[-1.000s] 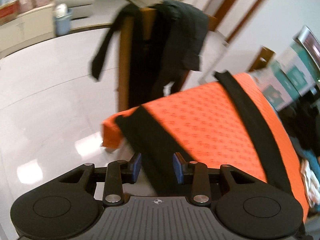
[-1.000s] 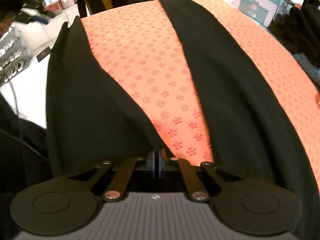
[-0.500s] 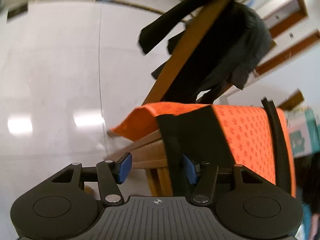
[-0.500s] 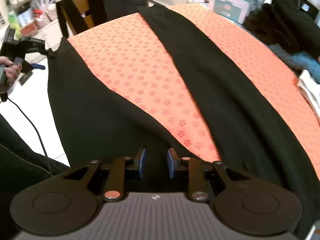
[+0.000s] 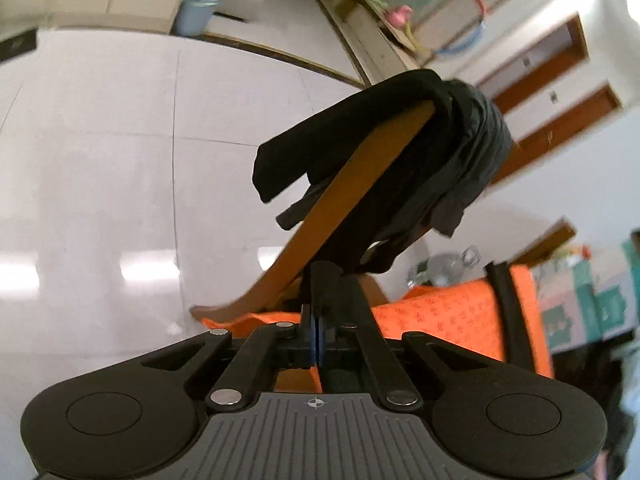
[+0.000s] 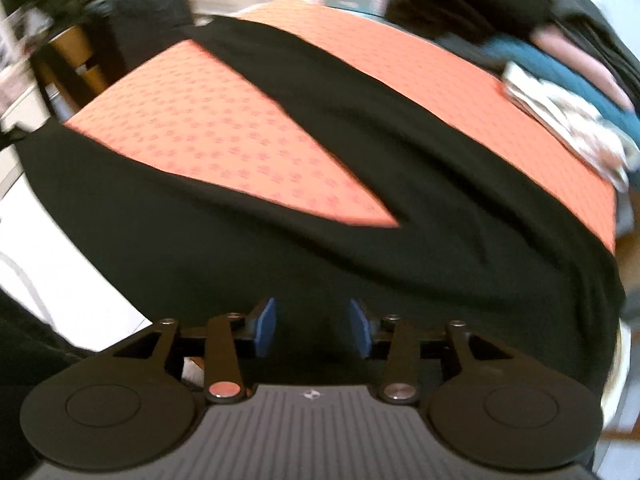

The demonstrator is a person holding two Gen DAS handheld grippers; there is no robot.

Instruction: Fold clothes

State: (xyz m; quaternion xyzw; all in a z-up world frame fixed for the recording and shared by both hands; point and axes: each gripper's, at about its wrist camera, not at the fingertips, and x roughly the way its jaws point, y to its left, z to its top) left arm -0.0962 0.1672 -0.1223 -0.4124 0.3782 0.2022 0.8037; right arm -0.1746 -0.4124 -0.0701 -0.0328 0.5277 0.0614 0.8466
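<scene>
- Left tongs (image 5: 316,334) pinch a trouser hem (image 5: 334,292).
- Right tongs (image 6: 312,330) opening, nothing gripped.
- Trousers (image 6: 400,168) lie spread across the desk (image 6: 224,136); folding barely begun.

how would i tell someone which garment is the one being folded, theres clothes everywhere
Find the table under the orange patterned cloth. The black trousers lie spread flat across it, legs forking into a V. The other clothes sit bundled at the table's far right edge or hang over the wooden chair.
</scene>
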